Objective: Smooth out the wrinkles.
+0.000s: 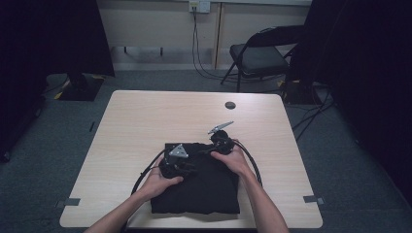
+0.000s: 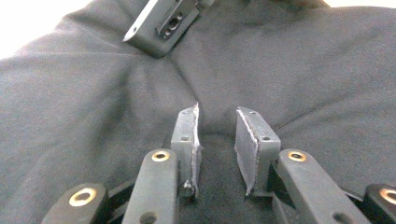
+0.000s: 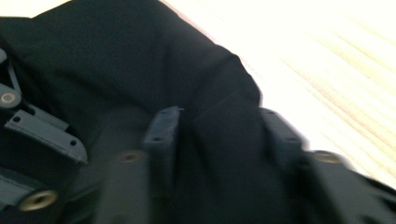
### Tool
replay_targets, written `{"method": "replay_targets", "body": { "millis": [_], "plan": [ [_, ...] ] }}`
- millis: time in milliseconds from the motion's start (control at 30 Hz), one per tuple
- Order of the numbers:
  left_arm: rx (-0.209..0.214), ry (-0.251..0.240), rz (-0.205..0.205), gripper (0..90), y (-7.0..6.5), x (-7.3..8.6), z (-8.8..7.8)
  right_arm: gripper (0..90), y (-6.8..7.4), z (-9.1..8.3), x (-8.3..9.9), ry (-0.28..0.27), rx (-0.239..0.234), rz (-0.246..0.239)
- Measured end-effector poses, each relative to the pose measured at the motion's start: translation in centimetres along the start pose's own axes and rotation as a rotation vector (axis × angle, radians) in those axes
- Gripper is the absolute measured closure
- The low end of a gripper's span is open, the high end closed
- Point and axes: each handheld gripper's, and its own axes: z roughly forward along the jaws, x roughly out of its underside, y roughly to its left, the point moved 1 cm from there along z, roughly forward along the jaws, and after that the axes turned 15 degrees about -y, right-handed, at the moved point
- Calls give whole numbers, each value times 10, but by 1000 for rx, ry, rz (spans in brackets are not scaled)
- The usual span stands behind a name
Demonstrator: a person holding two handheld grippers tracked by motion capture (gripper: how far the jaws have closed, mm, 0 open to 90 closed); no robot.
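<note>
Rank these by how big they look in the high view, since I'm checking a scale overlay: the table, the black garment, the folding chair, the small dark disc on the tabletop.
1. Table
2. Black garment
3. Folding chair, though it stands farther from the camera, so this rank is unsure
4. Small dark disc

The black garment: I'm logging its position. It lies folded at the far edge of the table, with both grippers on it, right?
Not the far edge. The high view shows the black garment at the table's near edge, with the left gripper and right gripper on it.
</note>
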Motion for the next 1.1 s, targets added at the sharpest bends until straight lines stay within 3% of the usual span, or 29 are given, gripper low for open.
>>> {"method": "replay_targets", "body": {
  "millis": [67,167,233,333,433,500,567,633,733,800,833,867,900,967,1000,1067,1100],
  "plan": [
    [-5,2,5,697,-1,0,0,664,3,-1,0,9,-7,-14],
    [-15,-7,2,705,-1,1,0,732,7,-4,-2,11,-30,-20],
    [-15,-8,8,706,-2,1,0,747,10,-8,-4,5,-62,-7],
    [-21,-11,14,706,-2,1,0,758,22,-18,-9,-24,-119,-28],
    [-34,-25,13,706,-3,3,-1,763,38,-32,-13,-64,-141,-77],
    [-27,-31,18,697,-2,3,-2,765,41,-39,-12,-89,-142,-83],
    [-22,-37,8,667,-1,2,-3,765,40,-43,-10,-101,-128,-77],
    [-27,-36,10,576,-2,-2,-6,767,35,-44,-10,-110,-107,-68],
    [-33,-53,-8,508,-5,-9,-19,768,30,-47,-13,-114,-77,-65],
    [-47,-73,18,507,-13,-15,-31,770,24,-49,-15,-133,-54,-54],
    [-34,-79,20,507,-17,-17,-36,771,21,-51,-16,-135,-41,-49],
    [6,-93,24,503,-23,-19,-42,772,18,-52,-17,-138,-31,-48],
    [12,-97,36,499,-29,-19,-45,772,16,-54,-19,-144,-14,-46],
    [55,-79,20,499,-40,-17,-45,772,12,-57,-23,-147,22,-54],
    [68,-66,36,499,-45,-16,-42,772,10,-57,-25,-149,26,-51],
    [61,-35,94,480,-51,-12,-31,772,8,-59,-28,-153,49,-51],
    [50,-23,86,489,-48,-9,-26,772,7,-60,-30,-151,49,-51]
  ]
}}
